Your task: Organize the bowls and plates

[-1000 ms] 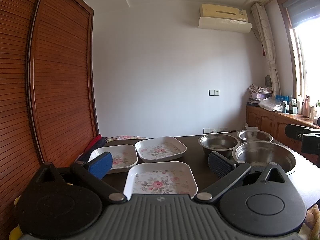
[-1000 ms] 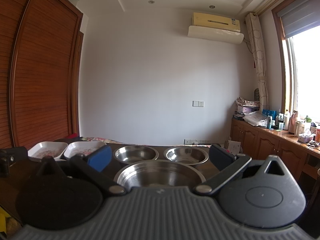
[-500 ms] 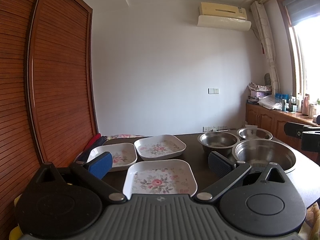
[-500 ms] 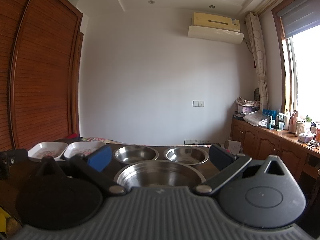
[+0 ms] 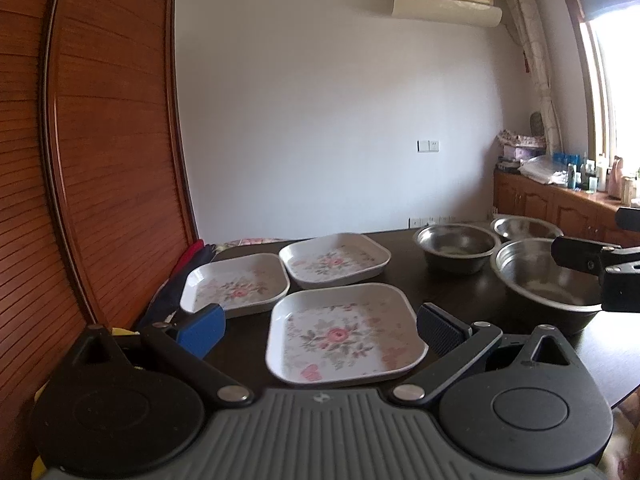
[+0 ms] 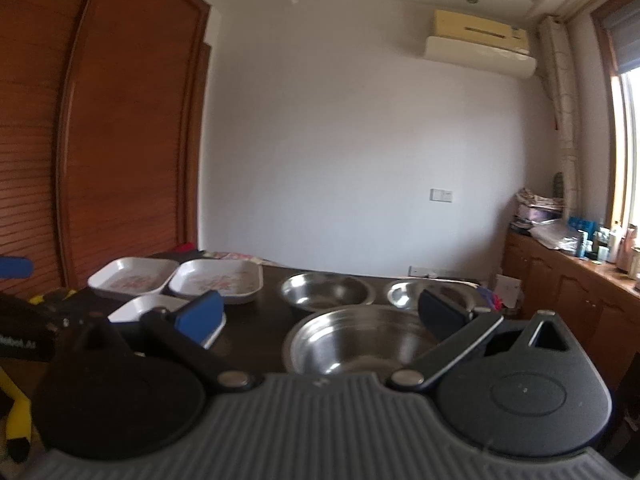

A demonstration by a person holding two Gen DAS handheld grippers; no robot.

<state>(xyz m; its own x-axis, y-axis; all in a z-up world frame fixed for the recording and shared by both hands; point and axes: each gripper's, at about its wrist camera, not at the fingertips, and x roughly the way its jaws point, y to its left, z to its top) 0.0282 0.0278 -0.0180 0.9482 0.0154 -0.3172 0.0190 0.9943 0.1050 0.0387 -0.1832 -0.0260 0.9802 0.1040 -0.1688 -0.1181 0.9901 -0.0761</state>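
Three white square plates with pink flowers lie on the dark table: a near plate (image 5: 344, 334), a far left plate (image 5: 236, 283) and a far right plate (image 5: 334, 258). Three steel bowls stand to their right: a large near bowl (image 5: 540, 280), a middle bowl (image 5: 456, 246) and a small far bowl (image 5: 522, 228). My left gripper (image 5: 320, 326) is open, its fingers either side of the near plate, above it. My right gripper (image 6: 320, 314) is open, over the large bowl (image 6: 360, 344). The plates also show in the right wrist view (image 6: 218, 280).
A brown slatted wardrobe (image 5: 100, 160) stands close on the left. Folded red and dark cloth (image 5: 188, 264) lies at the table's left edge. A wooden counter with bottles (image 5: 580, 192) runs along the right wall under the window.
Both grippers have moved forward and tilted down toward the table. The right view has swung left, bringing the plates closer. Both stay open.
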